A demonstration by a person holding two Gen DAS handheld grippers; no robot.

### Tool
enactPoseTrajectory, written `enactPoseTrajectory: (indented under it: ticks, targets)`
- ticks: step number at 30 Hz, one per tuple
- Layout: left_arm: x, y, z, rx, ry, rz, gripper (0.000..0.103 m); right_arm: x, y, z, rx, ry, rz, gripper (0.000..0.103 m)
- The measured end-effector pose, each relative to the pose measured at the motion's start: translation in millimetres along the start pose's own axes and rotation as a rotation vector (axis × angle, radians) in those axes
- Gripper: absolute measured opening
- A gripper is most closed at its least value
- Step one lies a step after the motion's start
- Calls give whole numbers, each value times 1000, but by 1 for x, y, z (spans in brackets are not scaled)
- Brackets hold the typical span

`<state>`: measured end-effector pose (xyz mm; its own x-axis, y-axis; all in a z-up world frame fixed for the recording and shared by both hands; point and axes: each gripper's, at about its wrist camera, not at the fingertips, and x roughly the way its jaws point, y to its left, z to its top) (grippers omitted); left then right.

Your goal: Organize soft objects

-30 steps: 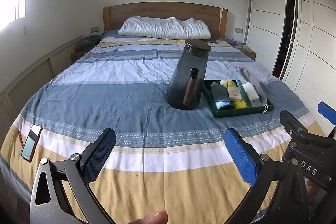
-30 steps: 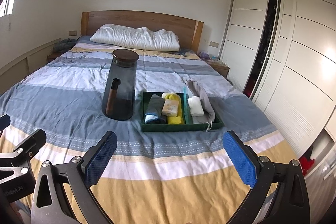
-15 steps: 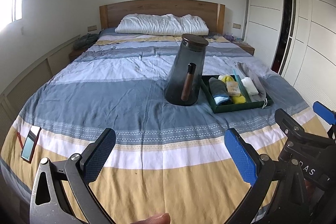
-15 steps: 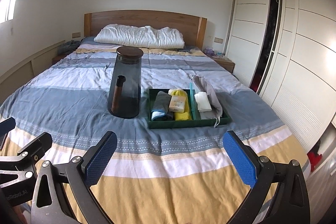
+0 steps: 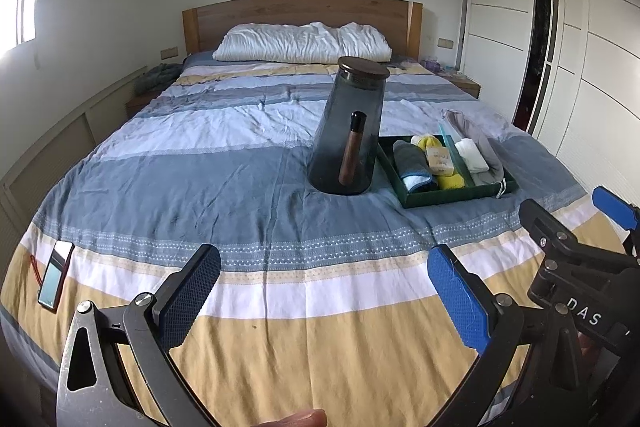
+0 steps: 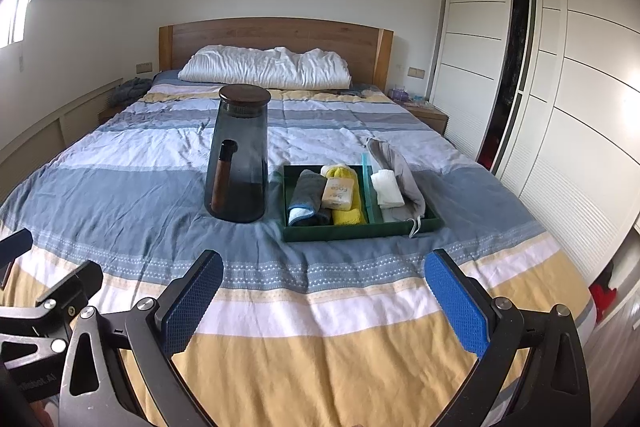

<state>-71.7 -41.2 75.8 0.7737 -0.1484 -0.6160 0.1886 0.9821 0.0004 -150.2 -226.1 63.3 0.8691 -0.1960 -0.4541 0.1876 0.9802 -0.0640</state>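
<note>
Each black hand-held gripper [image 6: 320, 299] has blue textured pads [image 6: 456, 303] and silver screws.

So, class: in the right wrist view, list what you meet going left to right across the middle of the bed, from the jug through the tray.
Dark glass jug → grey folded cloth → yellow cloth with a label pack on it → teal divider → white folded cloth → grey pouch, the last five in the green tray.

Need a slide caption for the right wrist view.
Open right claw faces a green tray of folded cloths beside a smoky glass jar.

Smoky glass jug [image 6: 239, 163], wooden lid [image 6: 245, 95]
</note>
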Motion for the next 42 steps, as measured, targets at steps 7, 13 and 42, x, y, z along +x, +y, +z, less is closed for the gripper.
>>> enactPoseTrajectory:
  ticks: [7, 13, 42]
  targets:
    - [3, -2, -1, 9, 5, 2, 102, 1, 1, -2, 6, 8, 0, 103]
    - [5, -3, -2, 10, 10, -1, 102, 1, 1, -2, 5, 10, 0, 103]
    - [15, -2, -5, 42, 38, -10, 102, 15, -2, -8, 26, 43, 2, 103]
